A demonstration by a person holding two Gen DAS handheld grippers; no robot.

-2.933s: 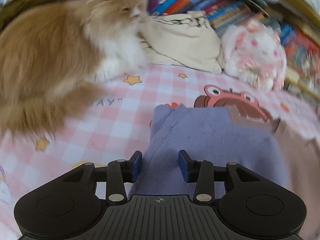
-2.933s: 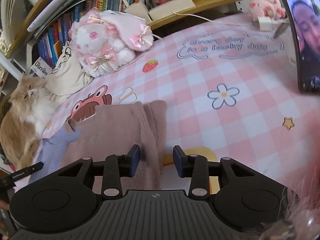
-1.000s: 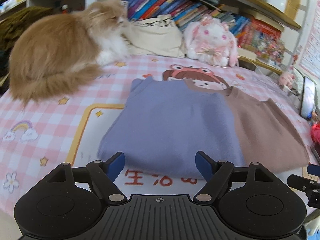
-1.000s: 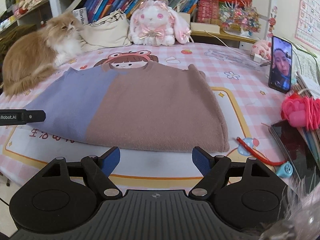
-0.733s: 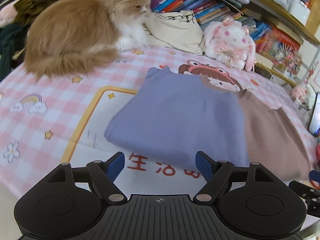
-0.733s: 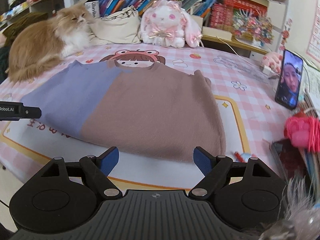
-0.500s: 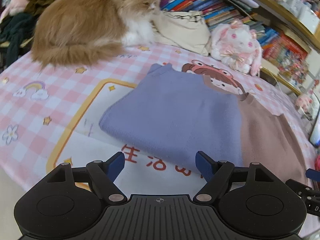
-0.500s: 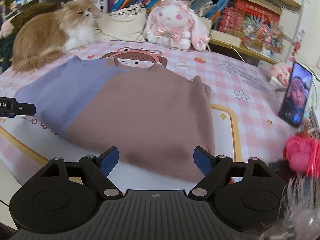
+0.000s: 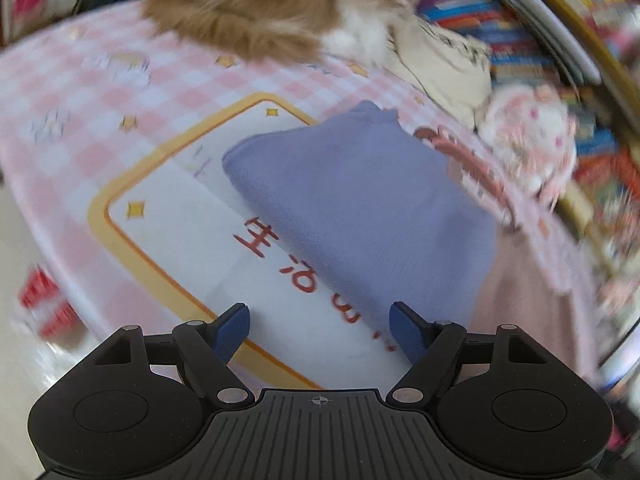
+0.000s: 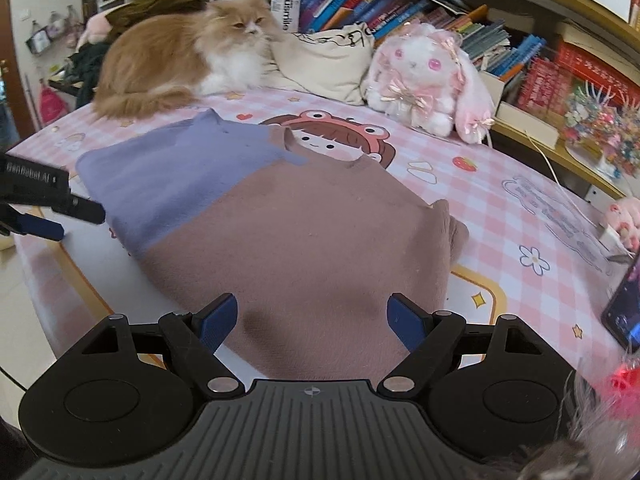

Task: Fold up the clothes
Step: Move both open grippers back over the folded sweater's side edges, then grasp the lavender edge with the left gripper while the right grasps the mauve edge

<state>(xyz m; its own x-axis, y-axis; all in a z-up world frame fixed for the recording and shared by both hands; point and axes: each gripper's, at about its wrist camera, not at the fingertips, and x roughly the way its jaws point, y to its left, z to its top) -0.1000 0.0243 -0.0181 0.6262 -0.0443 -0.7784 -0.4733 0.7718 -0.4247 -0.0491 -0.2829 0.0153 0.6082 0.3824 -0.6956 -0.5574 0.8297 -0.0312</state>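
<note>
The right tongs (image 10: 310, 322) are spread wide above the near edge of the sweater (image 10: 304, 248), and nothing is between them. The left tongs (image 9: 320, 330) are also wide apart but are closing a little; between them is only the white part of the tablecloth (image 9: 192, 216) with red characters, just beside the purple near corner of the sweater (image 9: 360, 200).

The sweater lies flat in the middle of the table, folded, with a purple half on the left and a brown half on the right. To the right of the sweater, at the table's edge, a phone (image 10: 624, 308) stands upright, and something pink and red (image 10: 624, 384) is near it, too blurred to tell what it is.

Behind the sweater a cartoon girl is printed on the cloth. Further behind, to the left of the sweater, an orange and white cat (image 10: 180, 60) lies on the table. Beside the cat is a cream cloth bag (image 10: 328, 60), then a pink plush rabbit (image 10: 428, 76). Shelves of books (image 10: 360, 4) stand behind them all.
</note>
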